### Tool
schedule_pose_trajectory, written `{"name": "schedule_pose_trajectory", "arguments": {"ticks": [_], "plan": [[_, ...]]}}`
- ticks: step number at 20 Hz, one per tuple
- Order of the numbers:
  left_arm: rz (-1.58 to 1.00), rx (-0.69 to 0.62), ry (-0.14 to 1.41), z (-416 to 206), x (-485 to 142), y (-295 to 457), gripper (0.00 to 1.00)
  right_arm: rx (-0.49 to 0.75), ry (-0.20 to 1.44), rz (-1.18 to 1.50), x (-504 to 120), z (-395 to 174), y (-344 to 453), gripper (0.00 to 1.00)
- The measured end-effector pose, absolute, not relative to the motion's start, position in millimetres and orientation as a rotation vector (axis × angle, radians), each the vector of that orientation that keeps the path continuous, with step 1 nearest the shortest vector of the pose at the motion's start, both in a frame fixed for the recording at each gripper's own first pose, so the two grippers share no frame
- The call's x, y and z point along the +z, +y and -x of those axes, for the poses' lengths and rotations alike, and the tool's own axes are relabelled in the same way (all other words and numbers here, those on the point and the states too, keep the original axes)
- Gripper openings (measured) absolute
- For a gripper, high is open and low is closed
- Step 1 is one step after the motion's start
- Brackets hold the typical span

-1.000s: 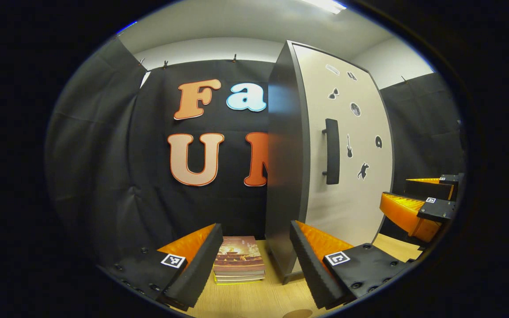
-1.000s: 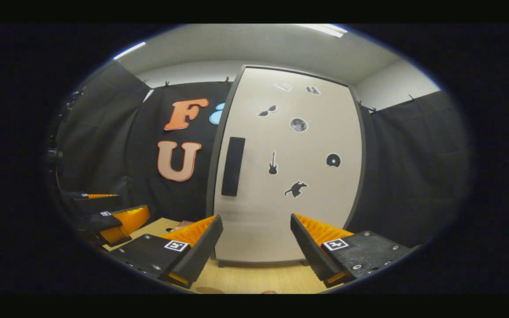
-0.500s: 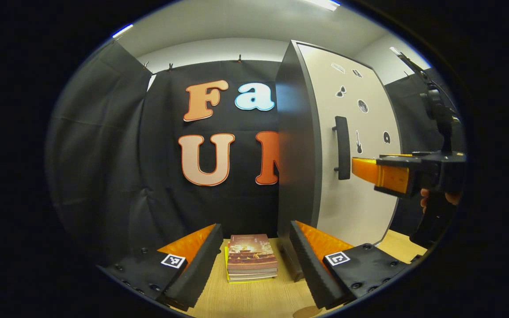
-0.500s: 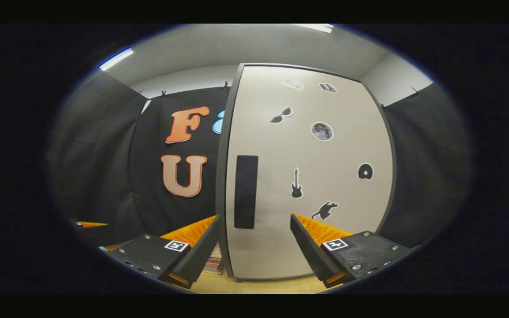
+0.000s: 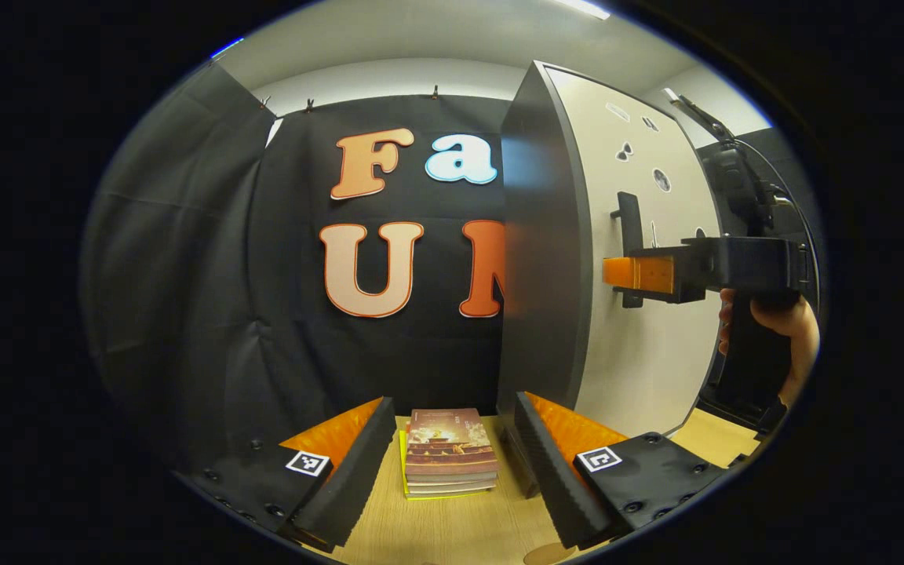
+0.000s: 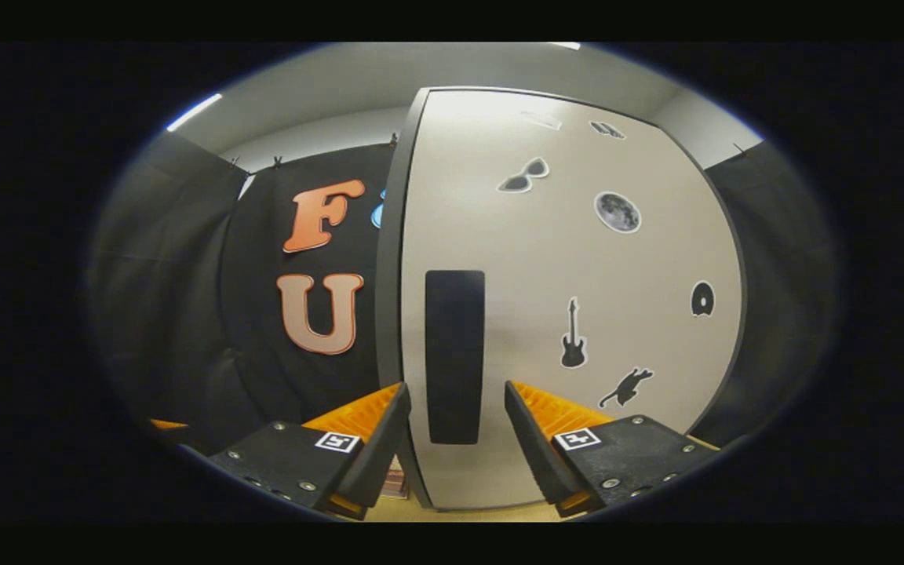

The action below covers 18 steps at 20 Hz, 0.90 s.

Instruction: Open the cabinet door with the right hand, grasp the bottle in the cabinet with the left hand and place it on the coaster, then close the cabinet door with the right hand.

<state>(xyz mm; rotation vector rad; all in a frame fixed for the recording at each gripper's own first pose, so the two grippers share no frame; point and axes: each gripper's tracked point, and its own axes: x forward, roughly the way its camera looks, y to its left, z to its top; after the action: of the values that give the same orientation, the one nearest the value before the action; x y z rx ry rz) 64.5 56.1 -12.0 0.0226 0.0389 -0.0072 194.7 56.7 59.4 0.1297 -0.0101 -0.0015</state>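
Handle [image 6: 454,357] (door [image 6: 562,267] shut) sits between spread right tool [image 6: 452,439]; left tool [image 5: 452,471] open, empty.

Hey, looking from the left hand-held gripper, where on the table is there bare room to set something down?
Bare wood lies in front of the stack of books, between the left hand-held gripper fingers. Another strip shows right of the cabinet foot. It is crowded where books and cabinet meet.

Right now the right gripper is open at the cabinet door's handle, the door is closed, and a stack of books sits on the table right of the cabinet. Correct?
Not quite: in the left gripper view the stack of books sits left of the cabinet, not right. The rest holds.
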Motion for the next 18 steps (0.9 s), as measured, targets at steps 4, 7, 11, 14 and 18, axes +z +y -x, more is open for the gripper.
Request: {"name": "schedule_pose_trajectory", "arguments": {"ticks": [4, 7, 11, 14, 18], "plan": [[-0.003, -0.017, 0.049, -70.5, -15.3, 62.4, 0.99, -0.011, 0.005, -0.146, 55.9, -201.1, 58.8, 0.53], [-0.001, -0.028, 0.056, -72.1, -18.5, 68.0, 0.99, -0.032, 0.013, -0.181, 54.6, -201.0, 57.9, 0.36], [-0.011, -0.063, 0.067, -76.6, -19.3, 72.0, 0.99, -0.074, 0.006, -0.171, 55.3, -199.6, 56.7, 0.23], [-0.011, -0.07, 0.06, -79.0, -15.9, 78.1, 0.99, -0.069, 0.0, -0.193, 56.4, -196.2, 56.2, 0.19], [-0.028, -0.044, 0.053, -80.5, -11.0, 79.5, 0.99, -0.052, -0.025, -0.159, 59.1, -180.8, 55.1, 0.18]]}}
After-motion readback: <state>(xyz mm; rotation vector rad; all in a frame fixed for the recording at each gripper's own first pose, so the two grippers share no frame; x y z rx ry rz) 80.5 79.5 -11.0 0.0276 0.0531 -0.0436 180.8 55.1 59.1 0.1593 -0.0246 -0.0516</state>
